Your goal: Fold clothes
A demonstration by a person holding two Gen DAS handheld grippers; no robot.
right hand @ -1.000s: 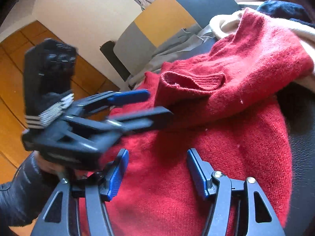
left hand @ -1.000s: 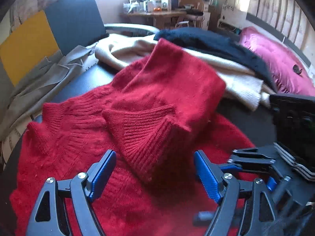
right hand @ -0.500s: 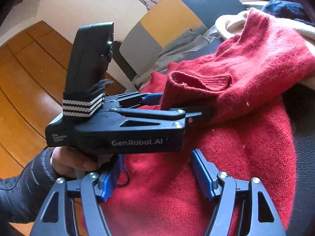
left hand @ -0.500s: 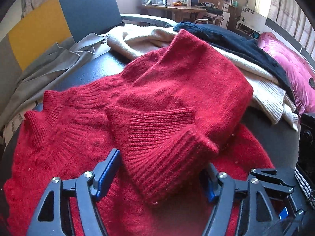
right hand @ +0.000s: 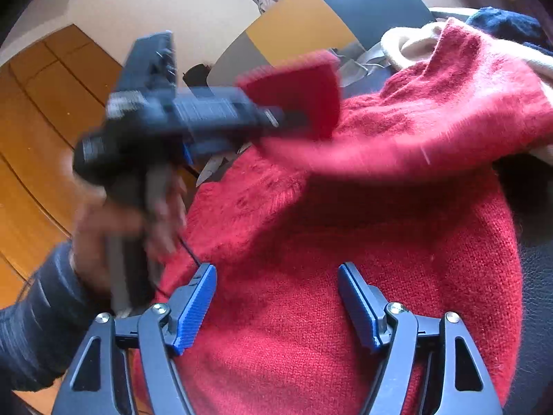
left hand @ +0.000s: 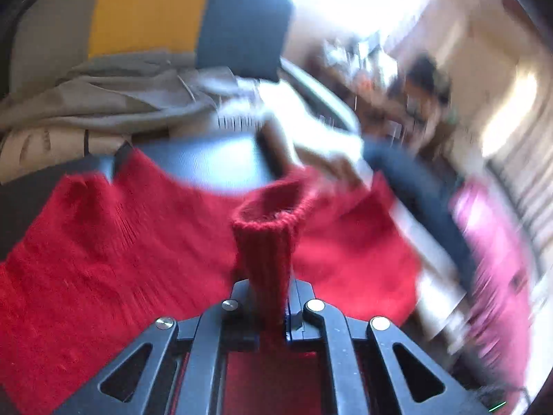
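Red knitted sweater (right hand: 345, 242) fills frame centre; your left gripper (left hand: 273, 311) clamps ribbed red cuff (left hand: 264, 238); your right gripper (right hand: 276, 304) at lower centre, jaws opening, nothing between.

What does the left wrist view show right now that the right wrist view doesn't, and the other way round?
Left wrist only: the pink quilted garment at far right, a cluttered, blurred desk behind, and the ribbed cuff seen end-on, pinched between shut jaws.

Right wrist only: the left gripper from the side with the hand holding it, the wooden floor, and the right gripper, jaws opening with nothing between them, over the sweater's body.

Both: the red sweater, cream garment, grey cloth, yellow and dark panels.
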